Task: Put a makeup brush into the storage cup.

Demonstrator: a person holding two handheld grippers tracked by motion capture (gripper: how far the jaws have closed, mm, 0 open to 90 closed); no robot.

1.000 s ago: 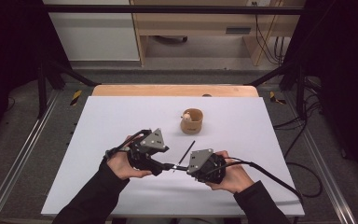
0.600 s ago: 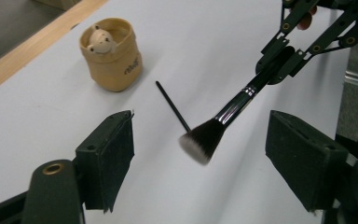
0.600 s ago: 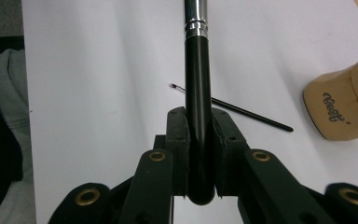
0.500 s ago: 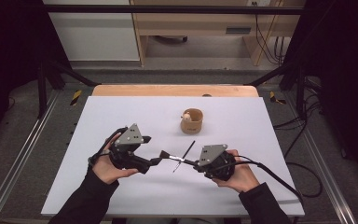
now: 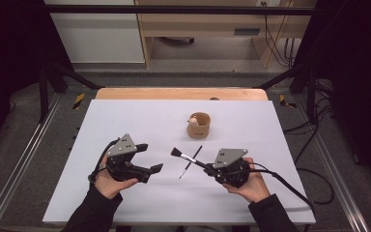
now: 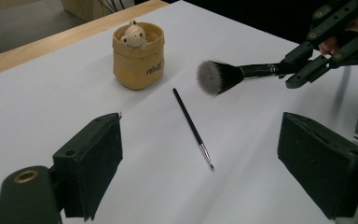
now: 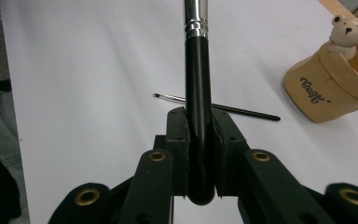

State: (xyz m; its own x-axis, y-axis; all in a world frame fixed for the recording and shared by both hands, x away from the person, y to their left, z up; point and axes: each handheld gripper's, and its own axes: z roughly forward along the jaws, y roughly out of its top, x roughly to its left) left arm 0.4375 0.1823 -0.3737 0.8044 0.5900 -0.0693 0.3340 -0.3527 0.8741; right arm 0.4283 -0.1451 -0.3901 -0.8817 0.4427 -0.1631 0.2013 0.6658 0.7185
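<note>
My right gripper [image 5: 208, 166] [image 7: 198, 127] is shut on the black handle of a thick makeup brush [image 5: 185, 155] [image 7: 198, 88]. The brush's grey bristle head [image 6: 214, 77] points left, just above the table. My left gripper [image 5: 150, 157] [image 6: 205, 168] stands open to the left of it; its jaws have just been opening and nothing is between them. A thin black brush [image 5: 191, 162] [image 6: 193, 127] [image 7: 221, 107] lies flat on the white table between the grippers. Behind it stands a tan cup [image 5: 199, 125] [image 6: 139, 58] [image 7: 328, 86] with a small bear figure on its rim.
The white tabletop [image 5: 125, 121] has a wooden strip [image 5: 174, 93] along its far edge. Metal frame rails [image 5: 24, 159] run along both sides. A cable [image 5: 290, 186] trails from the right gripper off the right side.
The two grippers have drawn apart: the left one has moved left, away from the thick brush, with its jaws wider. The right one has shifted slightly right with the brush in it.
</note>
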